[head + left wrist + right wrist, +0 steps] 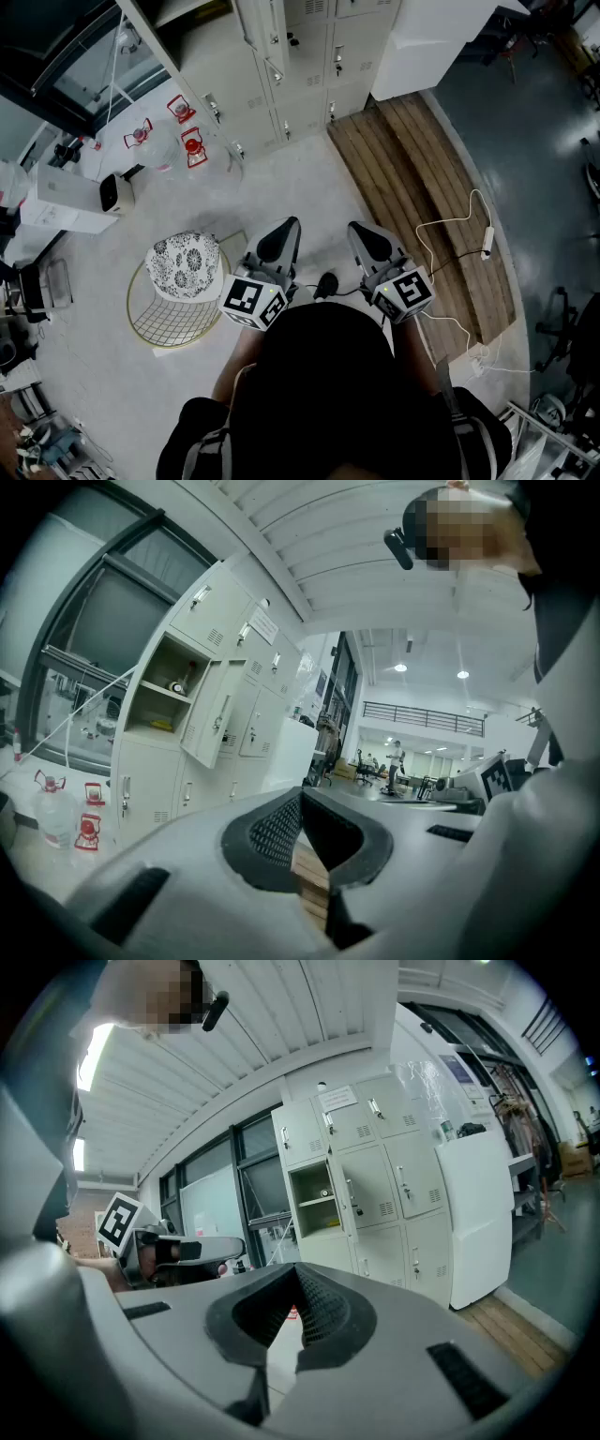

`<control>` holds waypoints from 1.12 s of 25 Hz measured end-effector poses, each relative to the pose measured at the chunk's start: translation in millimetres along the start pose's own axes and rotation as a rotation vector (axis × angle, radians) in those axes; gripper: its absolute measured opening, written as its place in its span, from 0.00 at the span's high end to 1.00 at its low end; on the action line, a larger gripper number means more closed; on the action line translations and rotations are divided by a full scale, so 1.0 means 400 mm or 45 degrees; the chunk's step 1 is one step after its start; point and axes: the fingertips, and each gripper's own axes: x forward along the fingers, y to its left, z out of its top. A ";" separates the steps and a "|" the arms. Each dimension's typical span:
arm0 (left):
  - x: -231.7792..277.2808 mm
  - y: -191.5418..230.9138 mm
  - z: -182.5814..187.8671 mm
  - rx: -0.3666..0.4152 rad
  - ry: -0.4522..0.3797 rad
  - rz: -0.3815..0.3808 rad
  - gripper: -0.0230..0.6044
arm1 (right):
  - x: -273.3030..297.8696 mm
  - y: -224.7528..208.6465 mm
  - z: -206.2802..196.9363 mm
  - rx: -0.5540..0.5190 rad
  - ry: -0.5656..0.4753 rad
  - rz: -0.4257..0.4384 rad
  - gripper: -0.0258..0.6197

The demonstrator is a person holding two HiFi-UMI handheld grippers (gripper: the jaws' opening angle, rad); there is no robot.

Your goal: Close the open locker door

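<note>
we can read no words or numbers anywhere here; the paper sheet stuck high on the lockers carries print too small for us to make out, and the two marker cubes show us only black-and-white square patterns, no letters

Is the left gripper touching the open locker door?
Apart. The left gripper view shows the left gripper, jaws together and empty, with the open locker door well beyond its tips, across a stretch of floor.
</note>
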 end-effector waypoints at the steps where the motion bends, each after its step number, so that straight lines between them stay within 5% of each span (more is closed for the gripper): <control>1: 0.000 -0.003 -0.001 0.001 -0.001 0.002 0.93 | -0.004 -0.004 0.005 -0.010 -0.004 -0.014 0.96; 10: 0.015 -0.041 -0.026 -0.006 0.026 -0.001 0.93 | -0.048 -0.054 0.006 0.017 -0.033 -0.115 0.95; 21: 0.003 -0.052 -0.045 0.032 0.102 -0.037 0.94 | -0.025 -0.046 -0.032 0.088 0.009 -0.065 0.95; 28: 0.032 0.031 -0.026 0.036 0.115 -0.042 0.94 | 0.072 -0.047 -0.001 0.062 0.008 -0.038 0.95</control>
